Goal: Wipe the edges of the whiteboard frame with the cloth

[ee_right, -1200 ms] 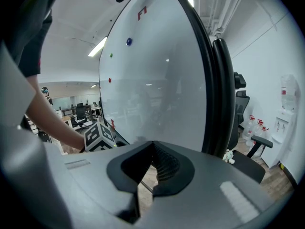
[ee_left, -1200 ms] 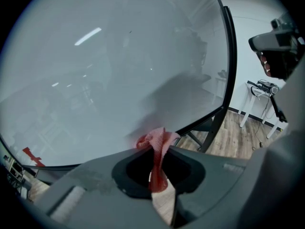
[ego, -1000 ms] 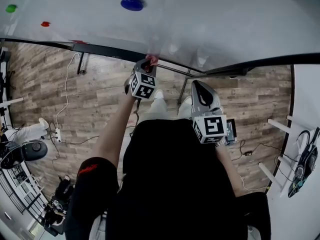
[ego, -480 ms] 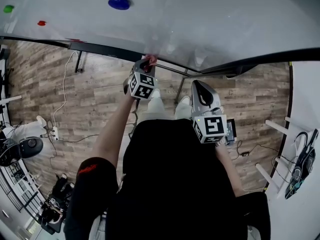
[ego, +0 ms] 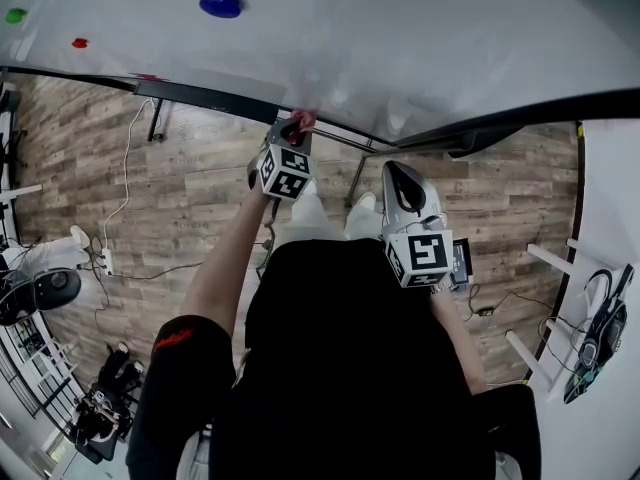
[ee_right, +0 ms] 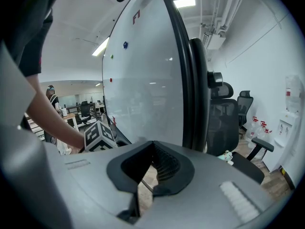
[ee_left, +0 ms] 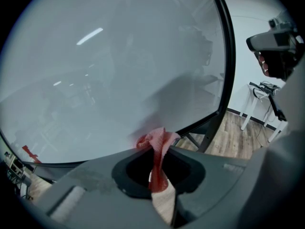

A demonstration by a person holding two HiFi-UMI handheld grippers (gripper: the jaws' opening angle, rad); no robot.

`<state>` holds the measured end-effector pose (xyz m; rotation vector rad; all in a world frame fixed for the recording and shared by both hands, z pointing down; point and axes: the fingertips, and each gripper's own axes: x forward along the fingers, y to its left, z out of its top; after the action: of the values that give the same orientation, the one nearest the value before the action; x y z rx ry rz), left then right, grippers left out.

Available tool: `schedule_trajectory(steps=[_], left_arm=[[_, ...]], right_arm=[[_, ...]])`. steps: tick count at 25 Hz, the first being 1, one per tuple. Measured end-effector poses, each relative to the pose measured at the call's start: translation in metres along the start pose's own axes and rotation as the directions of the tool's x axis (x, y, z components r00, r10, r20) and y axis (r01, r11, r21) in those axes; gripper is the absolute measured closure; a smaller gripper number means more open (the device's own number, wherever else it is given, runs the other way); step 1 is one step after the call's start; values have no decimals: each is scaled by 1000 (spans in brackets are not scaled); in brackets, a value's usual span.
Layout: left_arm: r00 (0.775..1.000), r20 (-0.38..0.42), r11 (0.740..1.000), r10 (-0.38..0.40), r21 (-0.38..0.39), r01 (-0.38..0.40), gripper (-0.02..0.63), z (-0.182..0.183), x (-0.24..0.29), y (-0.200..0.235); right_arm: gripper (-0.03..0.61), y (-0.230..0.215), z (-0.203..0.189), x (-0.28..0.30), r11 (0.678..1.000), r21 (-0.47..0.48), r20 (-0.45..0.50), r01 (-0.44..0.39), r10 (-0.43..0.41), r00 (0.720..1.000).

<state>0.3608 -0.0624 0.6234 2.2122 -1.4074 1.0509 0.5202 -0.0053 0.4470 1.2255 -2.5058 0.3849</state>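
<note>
While its jaws pinch the cloth [ee_left: 158,146] tightly, the left gripper [ee_left: 159,151] presses the bunched end to the bottom edge of the whiteboard frame [ego: 210,99], likely so the fabric rubs the rail. Shut with nothing between its jaws, the right gripper [ee_right: 151,151] hangs back from the frame, seemingly idle.

I count one whiteboard [ego: 420,38], one cloth [ego: 303,119] and two grippers (left gripper [ego: 294,128], right gripper [ego: 397,171]). Three magnets dot the board: a blue magnet [ego: 220,5] at eleven o'clock, a red magnet [ego: 79,42] and a green magnet [ego: 14,15] both out towards ten o'clock.
</note>
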Motion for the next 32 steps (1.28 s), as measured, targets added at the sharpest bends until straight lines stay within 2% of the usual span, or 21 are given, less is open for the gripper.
schedule_trajectory(steps=[32], left_arm=[[1000,17,1000,5,-9,-5,566,21,7,-62]], right_arm=[[575,-30,-14,-31,998,-33,-10,-53,53,999]])
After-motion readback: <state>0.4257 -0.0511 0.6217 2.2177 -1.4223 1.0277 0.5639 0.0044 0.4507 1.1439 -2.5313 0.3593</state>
